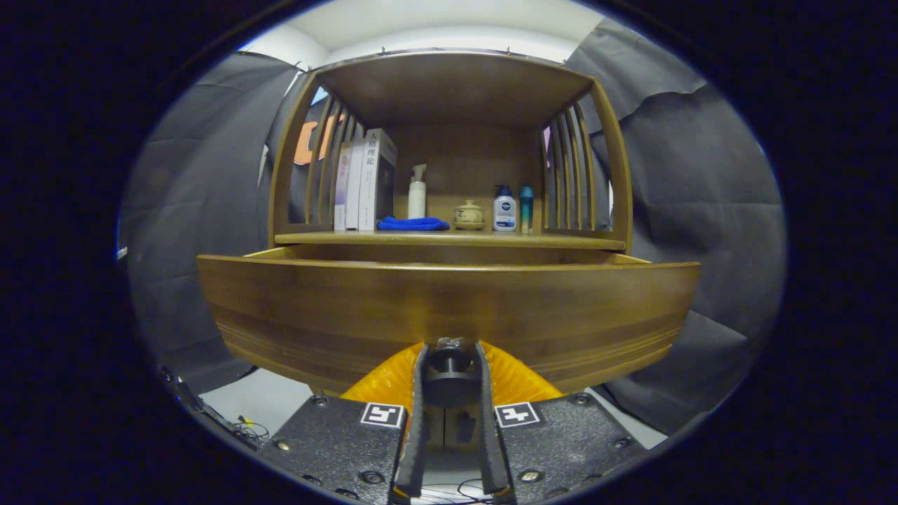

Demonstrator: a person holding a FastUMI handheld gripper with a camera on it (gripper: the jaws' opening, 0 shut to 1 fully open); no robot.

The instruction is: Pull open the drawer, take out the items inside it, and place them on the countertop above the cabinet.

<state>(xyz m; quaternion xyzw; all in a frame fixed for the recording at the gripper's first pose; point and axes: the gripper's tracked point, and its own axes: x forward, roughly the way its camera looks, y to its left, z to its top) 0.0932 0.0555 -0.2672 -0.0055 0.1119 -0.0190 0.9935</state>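
Observation:
The wooden drawer [449, 308] stands pulled out from the cabinet, its broad front panel facing me. My gripper [450, 351] is shut on the drawer's round dark knob [450, 368], one finger pressing each side of it. The drawer's inside is hidden behind the front panel, so I cannot tell what lies in it. Above the drawer runs the wooden countertop [449, 239], the floor of an open shelf with slatted sides.
On the countertop stand several books [363, 182] at the left, a folded blue cloth [412, 224], a white spray bottle [417, 191], a small lidded ceramic jar [468, 214], a white pump bottle [504, 209] and a teal bottle [526, 209]. Cables [245, 426] lie on the floor lower left.

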